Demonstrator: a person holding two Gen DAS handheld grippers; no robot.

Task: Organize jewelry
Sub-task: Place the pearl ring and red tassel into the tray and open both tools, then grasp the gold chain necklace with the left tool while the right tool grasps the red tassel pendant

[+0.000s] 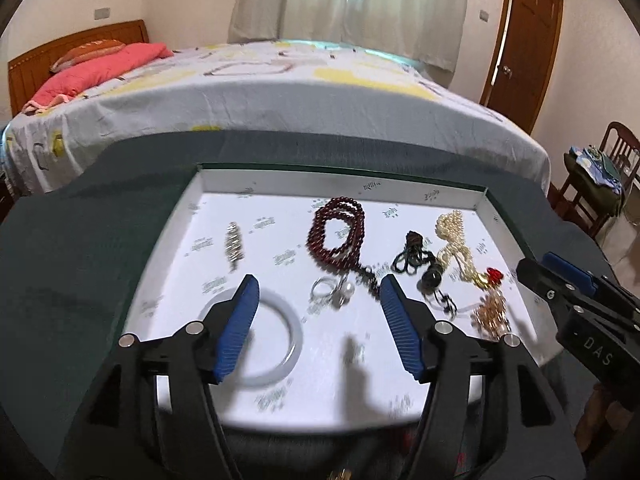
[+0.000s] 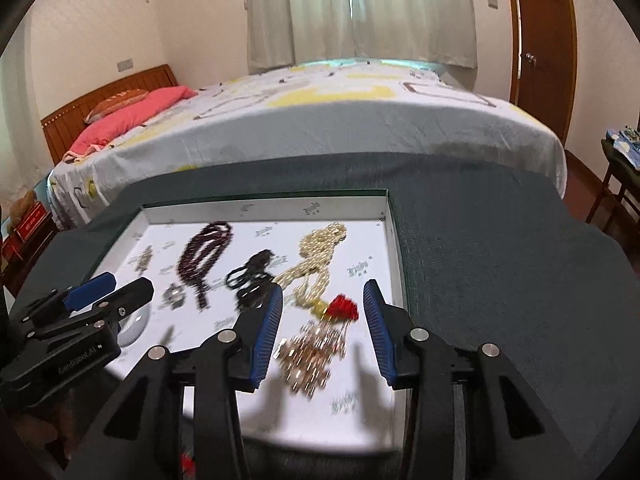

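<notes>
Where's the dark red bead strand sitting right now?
The dark red bead strand lies coiled in the white tray, centre-back in the left wrist view, between the small silver piece and the black cord pendant.

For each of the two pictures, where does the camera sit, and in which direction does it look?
Left wrist view: sits on the left tool, looks forward over the white tray toward the bed; its blue fingers are open above the pale bangle, and the right tool enters at right.
Right wrist view: sits on the right tool, faces the same way, open over the gold chain pile; the left tool shows at left.
Shared: the tray, dark red bead necklace, pearl necklace, bed.
</notes>
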